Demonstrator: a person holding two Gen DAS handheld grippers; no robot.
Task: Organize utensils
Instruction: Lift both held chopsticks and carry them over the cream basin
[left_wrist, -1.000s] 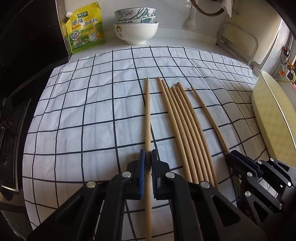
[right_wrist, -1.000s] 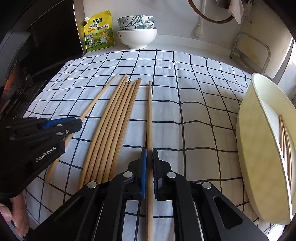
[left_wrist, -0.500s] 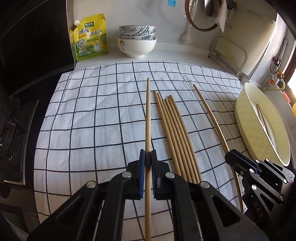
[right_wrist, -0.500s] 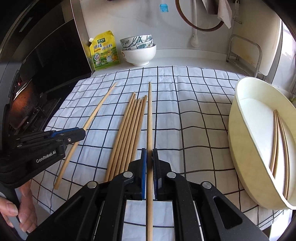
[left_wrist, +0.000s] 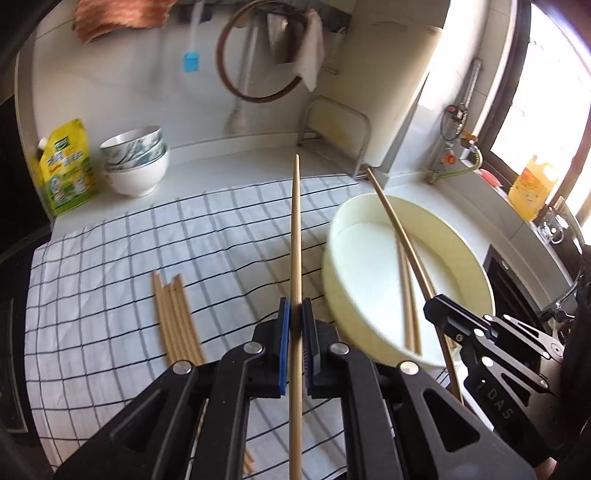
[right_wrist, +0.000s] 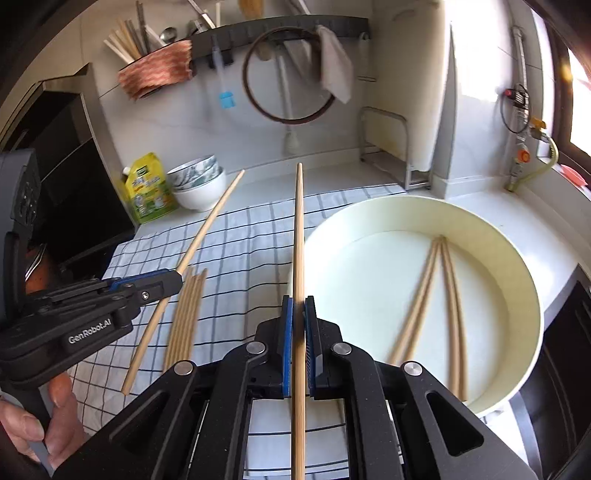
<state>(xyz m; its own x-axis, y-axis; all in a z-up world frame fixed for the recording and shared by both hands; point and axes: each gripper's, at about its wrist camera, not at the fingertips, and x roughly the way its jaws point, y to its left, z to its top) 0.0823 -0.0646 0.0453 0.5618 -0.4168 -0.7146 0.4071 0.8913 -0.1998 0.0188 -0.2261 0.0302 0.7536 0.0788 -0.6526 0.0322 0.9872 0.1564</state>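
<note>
Checked cloth (left_wrist: 110, 258) below; both tools clamp chopsticks (one each).

The chopsticks (right_wrist: 298, 236) look like pale, matt, smooth wood. The checked cloth (left_wrist: 110, 266) is a soft woven fabric. The basin (right_wrist: 509, 254) looks like smooth cream plastic. The bowls (left_wrist: 136, 173) are glossy ceramic. The grippers (left_wrist: 295, 332) are matt black with blue pads (left_wrist: 283, 347).

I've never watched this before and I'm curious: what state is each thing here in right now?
Left gripper: shut on one chopstick, lifted.
Right gripper: shut on another chopstick, lifted.
Loose chopsticks: lying bundled on the checked cloth.
Cream basin: holding several chopsticks.
Bowls: stacked.
</note>
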